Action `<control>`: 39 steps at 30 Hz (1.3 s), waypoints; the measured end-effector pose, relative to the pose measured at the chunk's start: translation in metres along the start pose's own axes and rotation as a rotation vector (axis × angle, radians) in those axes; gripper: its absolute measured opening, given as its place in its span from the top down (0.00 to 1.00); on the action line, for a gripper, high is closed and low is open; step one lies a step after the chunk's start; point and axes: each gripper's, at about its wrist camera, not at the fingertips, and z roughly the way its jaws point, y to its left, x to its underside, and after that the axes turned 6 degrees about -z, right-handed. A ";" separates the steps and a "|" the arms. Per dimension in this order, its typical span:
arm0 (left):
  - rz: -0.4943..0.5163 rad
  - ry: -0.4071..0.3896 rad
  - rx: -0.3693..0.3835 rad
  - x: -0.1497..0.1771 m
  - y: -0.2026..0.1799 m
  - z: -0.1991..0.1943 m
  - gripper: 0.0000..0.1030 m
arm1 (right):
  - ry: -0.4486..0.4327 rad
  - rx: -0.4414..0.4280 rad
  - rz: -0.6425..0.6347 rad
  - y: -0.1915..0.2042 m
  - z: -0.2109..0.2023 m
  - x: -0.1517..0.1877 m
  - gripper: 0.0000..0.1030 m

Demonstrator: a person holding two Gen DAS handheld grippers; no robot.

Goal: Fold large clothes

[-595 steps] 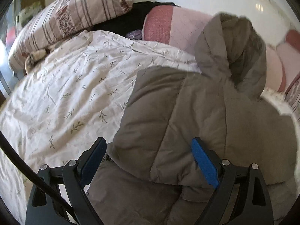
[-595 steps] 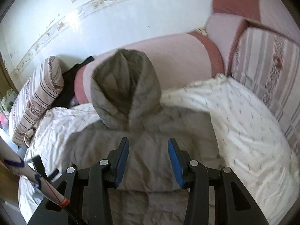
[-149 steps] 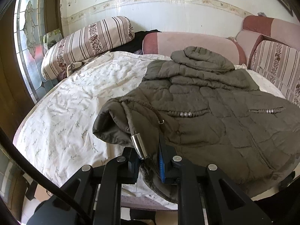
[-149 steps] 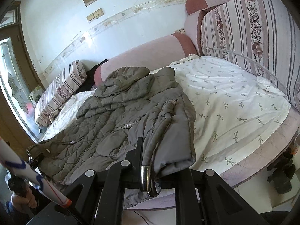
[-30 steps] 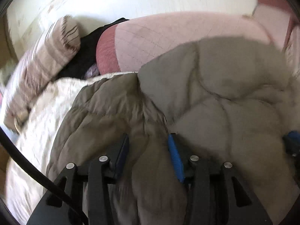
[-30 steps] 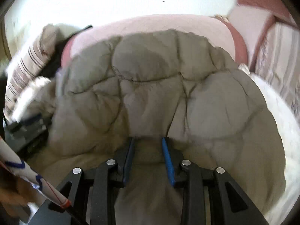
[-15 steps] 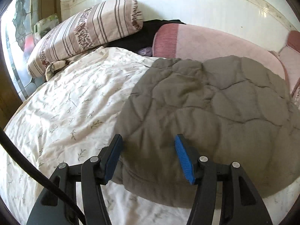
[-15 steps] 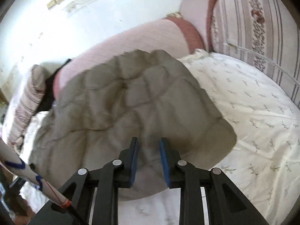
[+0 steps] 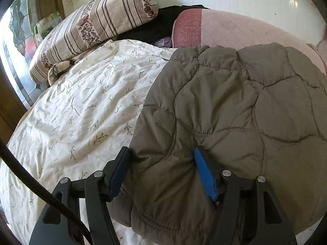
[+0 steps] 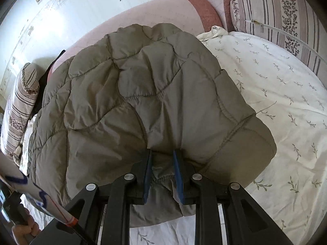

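An olive quilted puffer jacket lies folded over on a white floral bedsheet. My left gripper is open, its blue-padded jaws straddling the jacket's near left edge. In the right wrist view the jacket fills the middle. My right gripper has its jaws close together with a fold of the jacket's near edge between them.
A striped bolster and a pink bolster lie along the far wall, dark clothing between them. A striped cushion stands at the right. The sheet is bare right of the jacket. A hand shows at lower left.
The jacket's lower half has been carried over onto its upper half. In the last half second both grippers have moved down against the near edge and the left jaws have widened.
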 end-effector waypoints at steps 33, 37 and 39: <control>-0.027 -0.161 0.042 -0.007 0.004 -0.046 0.29 | -0.230 -0.003 -0.086 0.016 -0.071 -0.008 0.78; 0.050 -0.224 0.118 0.007 -0.024 -0.067 0.29 | -0.206 -0.089 -0.192 0.063 -0.060 0.001 0.78; 0.110 -0.246 0.128 0.016 -0.040 -0.072 0.29 | -0.196 -0.090 -0.241 0.082 -0.053 0.006 0.78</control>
